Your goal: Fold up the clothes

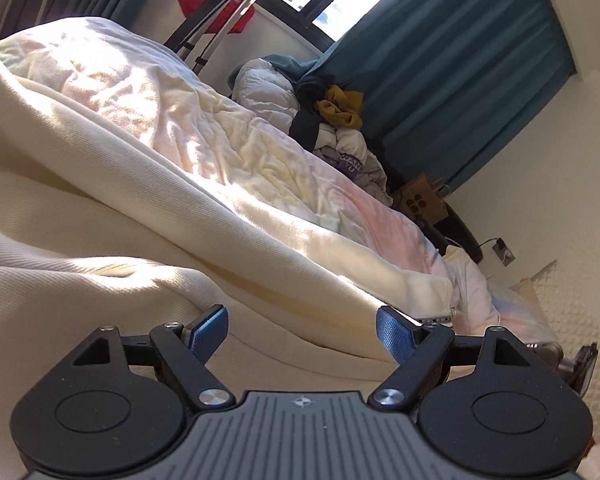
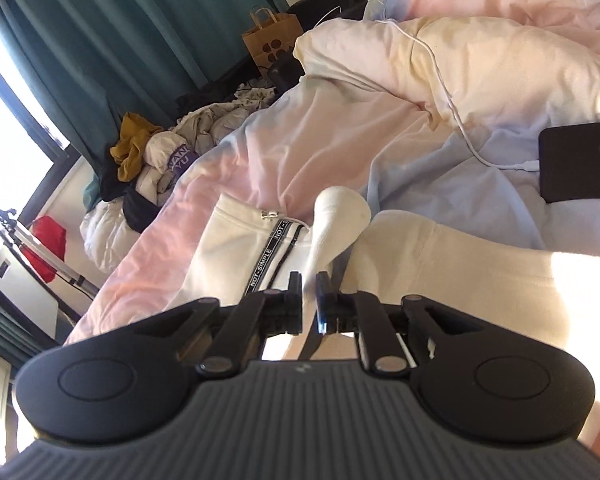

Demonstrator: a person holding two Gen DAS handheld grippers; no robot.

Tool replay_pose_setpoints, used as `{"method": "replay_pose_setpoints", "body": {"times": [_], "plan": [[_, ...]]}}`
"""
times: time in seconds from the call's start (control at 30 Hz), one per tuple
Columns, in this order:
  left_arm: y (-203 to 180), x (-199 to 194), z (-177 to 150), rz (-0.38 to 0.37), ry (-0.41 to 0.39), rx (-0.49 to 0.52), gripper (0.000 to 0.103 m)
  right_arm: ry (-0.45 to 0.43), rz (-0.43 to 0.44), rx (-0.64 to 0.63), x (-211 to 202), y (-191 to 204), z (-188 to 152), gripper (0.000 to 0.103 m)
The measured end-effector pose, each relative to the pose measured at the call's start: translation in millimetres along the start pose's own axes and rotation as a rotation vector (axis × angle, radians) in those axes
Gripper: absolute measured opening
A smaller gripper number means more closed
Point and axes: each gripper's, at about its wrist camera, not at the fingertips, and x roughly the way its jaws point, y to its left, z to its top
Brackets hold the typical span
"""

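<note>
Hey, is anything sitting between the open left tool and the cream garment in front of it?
Nothing visible. The left tool is open right over the cream garment, with only that fabric between its fingers. The right tool is shut on a white sleeve.

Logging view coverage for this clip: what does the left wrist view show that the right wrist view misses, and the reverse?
Left only: the open left claw over a cream ribbed garment.
Right only: the right claw shut on a white sock, a white garment with striped tape, a dark tablet.
Both: the teal curtain, mustard cloth, brown paper bag.
</note>
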Motion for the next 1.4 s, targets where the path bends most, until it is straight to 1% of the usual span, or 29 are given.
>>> {"method": "replay_pose_setpoints", "body": {"times": [0.07,0.13,0.2,0.3,0.4,0.43,0.47,0.5,0.53,0.67,0.73,0.8,0.87,0.9,0.93,0.97,1.0,1.03,1.07,1.13,1.2,1.27,1.33,1.4], "plan": [[8,-8,5,-0.002,-0.014,-0.067,0.083,0.021,0.000,0.054,-11,-3,-8,0.017],[18,-19,11,-0.004,-0.040,-0.136,0.083,0.043,0.005,0.092,-20,-6,-14,0.032],[28,-31,18,-0.005,-0.073,-0.206,0.083,0.070,0.013,0.088,-19,-5,-18,0.037],[41,-42,26,0.017,-0.109,-0.258,0.083,0.107,0.046,0.080,-11,-4,-20,0.038],[54,-47,35,0.054,-0.147,-0.300,0.083,0.146,0.047,0.099,1,-6,-25,0.038],[57,-48,39,0.076,-0.166,-0.313,0.082,0.159,0.047,0.102,5,-6,-26,0.038],[59,-49,41,0.127,-0.196,-0.318,0.079,0.172,0.047,0.105,10,-6,-28,0.038],[59,-49,47,0.187,-0.221,-0.307,0.079,0.175,0.041,0.099,14,-6,-28,0.038],[61,-46,54,0.201,-0.219,-0.295,0.079,0.178,0.034,0.093,19,-5,-28,0.038],[81,-33,79,0.192,-0.186,-0.327,0.078,0.146,0.038,0.086,30,-8,-24,0.038],[93,-29,86,0.209,-0.179,-0.327,0.078,0.127,0.040,0.095,36,-12,-20,0.038],[105,-24,92,0.224,-0.176,-0.335,0.072,0.107,0.041,0.097,41,-15,-17,0.037],[120,-19,94,0.214,-0.167,-0.378,0.059,0.087,0.051,0.093,47,-18,-13,0.036],[126,-17,95,0.205,-0.159,-0.391,0.056,0.071,0.060,0.082,49,-19,-10,0.031],[131,-15,96,0.203,-0.158,-0.406,0.049,0.053,0.060,0.063,51,-19,-7,0.021],[137,-14,96,0.200,-0.158,-0.420,0.043,0.050,0.048,0.051,52,-21,-5,0.017],[141,-14,95,0.193,-0.158,-0.434,0.040,0.047,0.034,0.039,54,-22,-2,0.014],[143,-13,94,0.194,-0.158,-0.436,0.032,0.044,0.021,0.028,55,-24,0,0.010],[146,-12,94,0.195,-0.157,-0.438,0.016,0.054,0.021,0.050,58,-28,2,0.008],[150,-11,92,0.194,-0.152,-0.441,0.006,0.028,0.031,0.034,57,-25,4,0.007],[148,-17,92,0.179,-0.170,-0.425,0.004,0.001,0.040,0.016,55,-22,7,0.007],[144,-29,91,0.119,-0.223,-0.418,0.003,-0.054,0.091,-0.001,49,-15,13,0.006],[140,-39,90,0.094,-0.240,-0.399,0.003,-0.081,0.124,0.008,49,-11,21,0.006],[142,-39,84,0.115,-0.227,-0.410,0.003,-0.103,0.145,0.003,52,-11,25,0.006]]}}
